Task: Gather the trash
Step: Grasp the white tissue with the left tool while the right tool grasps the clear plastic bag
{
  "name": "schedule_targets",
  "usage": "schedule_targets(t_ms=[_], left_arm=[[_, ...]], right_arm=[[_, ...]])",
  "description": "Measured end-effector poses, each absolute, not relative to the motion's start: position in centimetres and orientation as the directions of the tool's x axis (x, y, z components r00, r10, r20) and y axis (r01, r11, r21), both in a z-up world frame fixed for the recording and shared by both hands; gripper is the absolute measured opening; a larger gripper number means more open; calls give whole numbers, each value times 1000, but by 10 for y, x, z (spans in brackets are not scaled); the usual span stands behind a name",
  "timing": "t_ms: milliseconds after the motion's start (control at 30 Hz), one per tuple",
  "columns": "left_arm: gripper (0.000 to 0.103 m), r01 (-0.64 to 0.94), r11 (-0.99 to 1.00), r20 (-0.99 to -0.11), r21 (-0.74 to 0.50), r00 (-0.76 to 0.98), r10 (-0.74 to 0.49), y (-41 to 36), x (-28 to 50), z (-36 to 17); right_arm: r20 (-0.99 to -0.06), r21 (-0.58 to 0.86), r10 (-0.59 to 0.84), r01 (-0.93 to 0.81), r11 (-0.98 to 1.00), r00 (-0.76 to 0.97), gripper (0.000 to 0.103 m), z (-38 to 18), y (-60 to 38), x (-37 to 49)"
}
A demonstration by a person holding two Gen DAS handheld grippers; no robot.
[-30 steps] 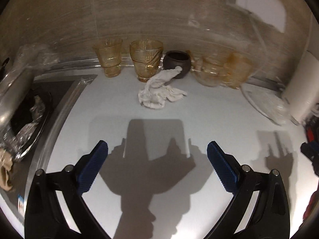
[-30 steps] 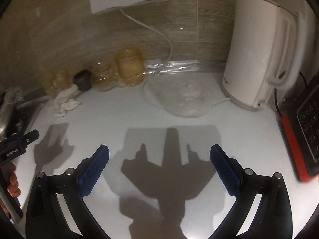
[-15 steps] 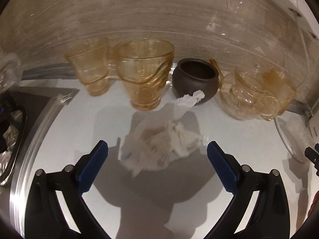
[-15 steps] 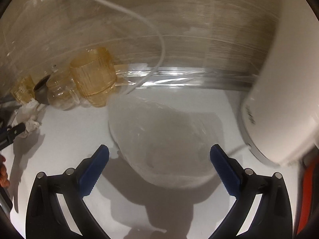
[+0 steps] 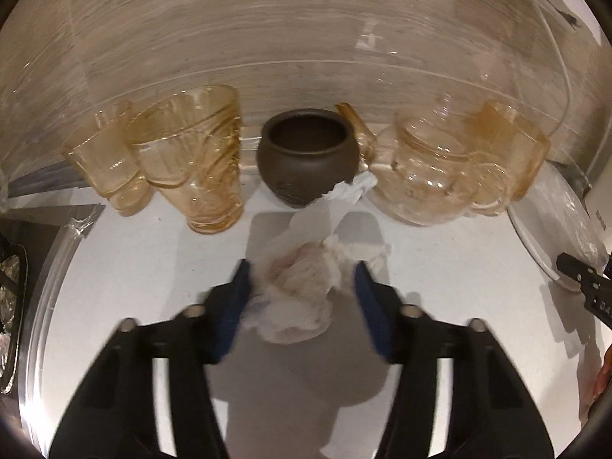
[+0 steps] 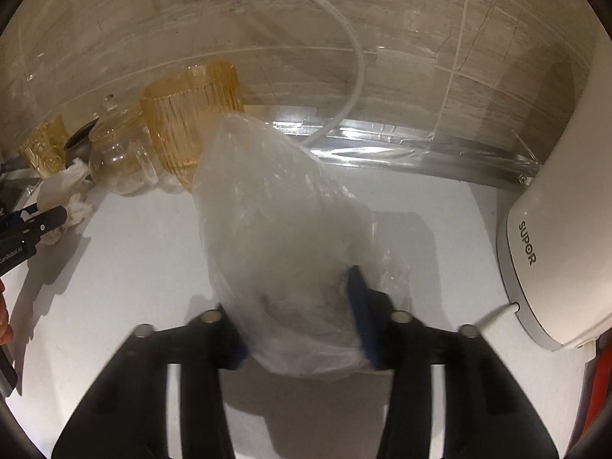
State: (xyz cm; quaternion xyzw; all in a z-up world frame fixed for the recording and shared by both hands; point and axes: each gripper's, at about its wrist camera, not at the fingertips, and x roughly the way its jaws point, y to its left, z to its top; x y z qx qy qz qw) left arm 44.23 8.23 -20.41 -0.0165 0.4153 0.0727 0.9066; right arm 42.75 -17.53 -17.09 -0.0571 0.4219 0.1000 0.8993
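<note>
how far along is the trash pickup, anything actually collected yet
Nothing looks binned yet. In hand: the left gripper has just been closing around the crumpled tissue, and the right gripper around the clear plastic bag, both on the white counter. Left: lifting both and carrying them to a bin, which is not in view.
</note>
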Motion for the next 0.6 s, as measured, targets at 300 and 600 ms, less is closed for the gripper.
schedule_targets(t_ms=[300, 600], left_arm=[[14, -105, 994, -754, 31, 651, 92, 66, 439, -204], [13, -64, 998, -744, 20, 665, 58, 55, 416, -198]], right_arm=[[-757, -23, 119, -209, 978, 642, 15, -169, -170, 420], [-743, -10, 131, -206, 979, 657, 15, -158, -174, 402]])
